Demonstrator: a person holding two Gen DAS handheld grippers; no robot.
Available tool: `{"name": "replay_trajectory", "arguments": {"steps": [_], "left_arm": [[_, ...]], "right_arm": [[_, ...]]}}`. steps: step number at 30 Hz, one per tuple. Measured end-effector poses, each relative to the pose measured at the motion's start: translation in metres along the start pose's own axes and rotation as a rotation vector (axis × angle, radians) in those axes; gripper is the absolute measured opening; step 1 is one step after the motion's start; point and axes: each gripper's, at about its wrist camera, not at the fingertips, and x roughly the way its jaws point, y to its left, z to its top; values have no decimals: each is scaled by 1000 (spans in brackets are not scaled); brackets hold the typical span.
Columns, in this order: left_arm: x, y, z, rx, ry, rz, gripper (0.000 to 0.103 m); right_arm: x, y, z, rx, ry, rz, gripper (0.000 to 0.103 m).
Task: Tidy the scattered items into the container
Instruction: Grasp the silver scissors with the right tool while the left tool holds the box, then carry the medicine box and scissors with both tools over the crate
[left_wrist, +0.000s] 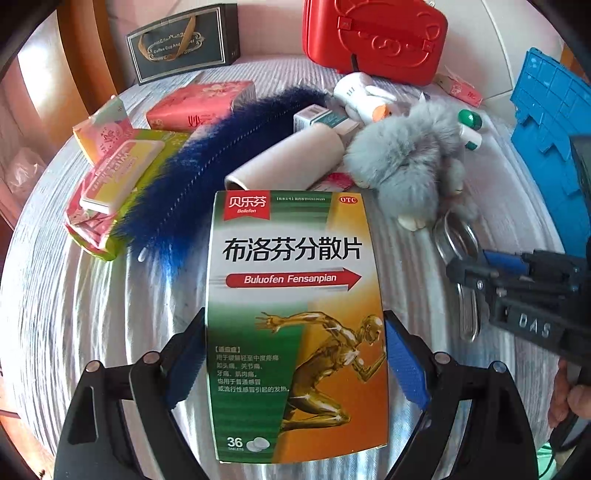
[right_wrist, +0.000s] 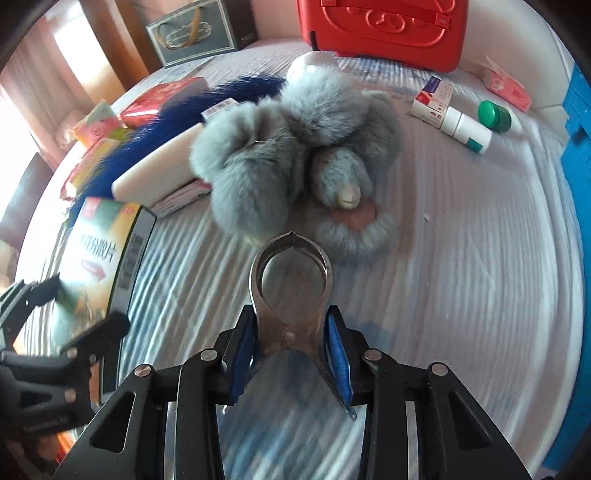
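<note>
My left gripper (left_wrist: 295, 363) is shut on a green and orange ibuprofen tablet box (left_wrist: 295, 317) and holds it above the striped white cloth; the box also shows in the right wrist view (right_wrist: 99, 254). My right gripper (right_wrist: 291, 354) is shut on metal pincers (right_wrist: 291, 284), whose round jaws point toward a grey fluffy toy (right_wrist: 291, 147). In the left wrist view the right gripper (left_wrist: 517, 288) and the pincers (left_wrist: 461, 258) are at the right, beside the grey toy (left_wrist: 406, 155). The blue crate (left_wrist: 554, 147) stands at the right edge.
On the cloth lie a blue feather duster (left_wrist: 207, 158), a beige tube (left_wrist: 288, 162), wet-wipe packs (left_wrist: 110, 177), a pink box (left_wrist: 199, 105), a white bottle (right_wrist: 467, 129), a green-capped jar (right_wrist: 495, 114) and small boxes. A red case (left_wrist: 373, 33) and a dark gift bag (left_wrist: 181, 42) stand at the back.
</note>
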Motion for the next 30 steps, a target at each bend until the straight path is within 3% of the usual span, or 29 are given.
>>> {"name": "replay_trajectory", "arguments": {"steps": [10,17,23,30], "left_arm": [[-74,-16,15,52,-137,-23,88],[-156,-56,49,160,-349,-151,88],[-226,-138,65,292,-501,-287,88],[-285,-286,67,423,-618,-430,88]], "right_arm": [[-97,13,-4,-21,-169,5,36],[-216,3,-5,30,-407,-107,36],[-320,-51,-36,119,-584,-254,36],[-403,-162,-90,231,-666,-395,36]]}}
